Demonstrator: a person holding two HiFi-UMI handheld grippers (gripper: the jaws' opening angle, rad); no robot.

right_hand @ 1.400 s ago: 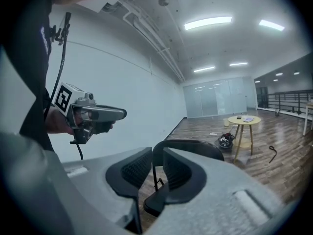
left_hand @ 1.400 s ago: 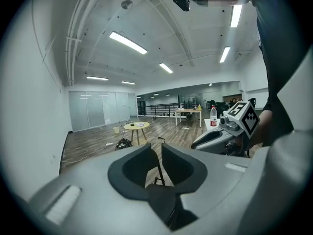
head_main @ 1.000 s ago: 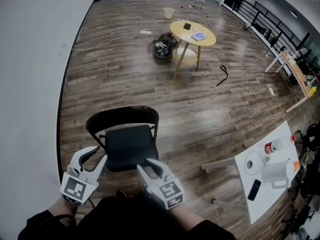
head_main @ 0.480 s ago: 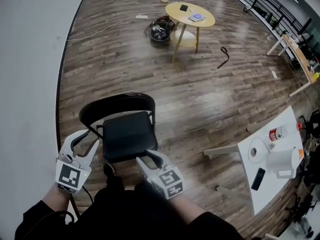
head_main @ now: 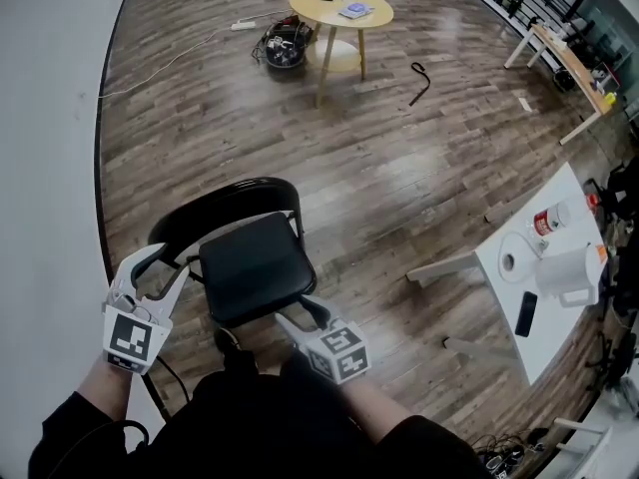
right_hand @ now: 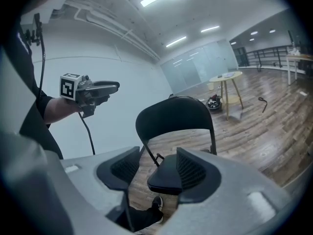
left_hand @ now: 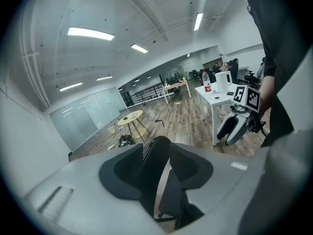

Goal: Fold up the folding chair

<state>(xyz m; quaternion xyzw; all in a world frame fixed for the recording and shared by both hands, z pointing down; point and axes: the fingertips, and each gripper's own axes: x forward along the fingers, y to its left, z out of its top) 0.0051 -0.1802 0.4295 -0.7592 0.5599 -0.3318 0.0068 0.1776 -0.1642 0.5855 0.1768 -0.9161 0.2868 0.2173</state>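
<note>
The black folding chair stands unfolded on the wood floor, its backrest away from me and its seat toward me. My left gripper is at the chair's left side, jaws opening. In the left gripper view the backrest shows edge-on in the gap of the left gripper, with no pad pressing on it. My right gripper is low at the seat's front right corner, jaws opening. In the right gripper view the seat's front edge lies between the spread jaws of the right gripper, untouched.
A white wall runs close along the left. A white table with a kettle, bottle and phone stands at the right. A round yellow table and a black tangle of cables are far off. My shoe is under the seat.
Both grippers have opened wider. The left one has shifted outward to the chair's left side. The right one has sunk lower by the seat's front edge.
</note>
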